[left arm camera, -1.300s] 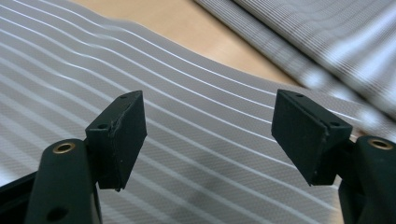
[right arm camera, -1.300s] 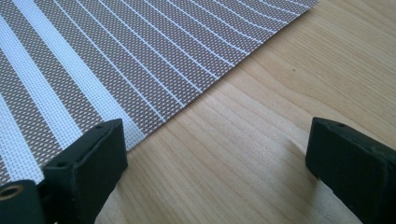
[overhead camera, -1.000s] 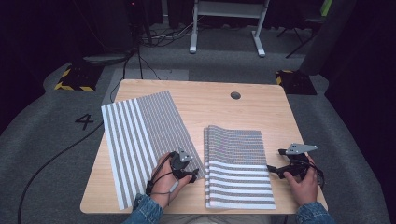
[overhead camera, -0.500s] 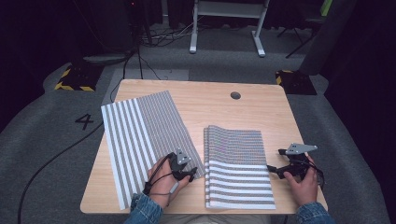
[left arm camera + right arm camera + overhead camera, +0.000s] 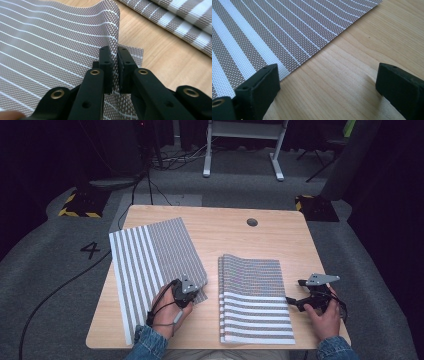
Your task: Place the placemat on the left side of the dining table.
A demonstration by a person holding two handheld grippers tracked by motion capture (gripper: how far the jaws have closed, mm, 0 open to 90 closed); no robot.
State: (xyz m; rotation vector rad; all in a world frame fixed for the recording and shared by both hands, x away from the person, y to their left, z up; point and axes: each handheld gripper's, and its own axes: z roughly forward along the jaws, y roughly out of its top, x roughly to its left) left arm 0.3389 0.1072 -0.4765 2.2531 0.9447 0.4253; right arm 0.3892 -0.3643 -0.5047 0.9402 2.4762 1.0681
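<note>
A grey and white striped mat [image 5: 150, 255] lies flat on the left of the wooden table [image 5: 225, 227]. My left gripper [image 5: 192, 292] is at its near right corner. In the left gripper view its jaws have just been closing and now pinch the mat's edge [image 5: 113, 30], which curls up between them. A second striped mat [image 5: 252, 295], folded over, lies at the right. My right gripper [image 5: 295, 301] rests beside that mat's right edge. Its jaws stand wide apart [image 5: 327, 80] over bare wood, with the mat's edge [image 5: 274, 30] by one jaw.
The far half of the table holds a round cable hole [image 5: 252, 222]. The floor around is grey carpet with cables [image 5: 55, 290] at the left and a white frame [image 5: 242, 145] behind. The folded mat [image 5: 180, 20] lies close to the left gripper's side.
The left gripper has shifted slightly toward the mat's near right corner, risen a little, and its jaws have shut on the edge. The right hand has kept still.
</note>
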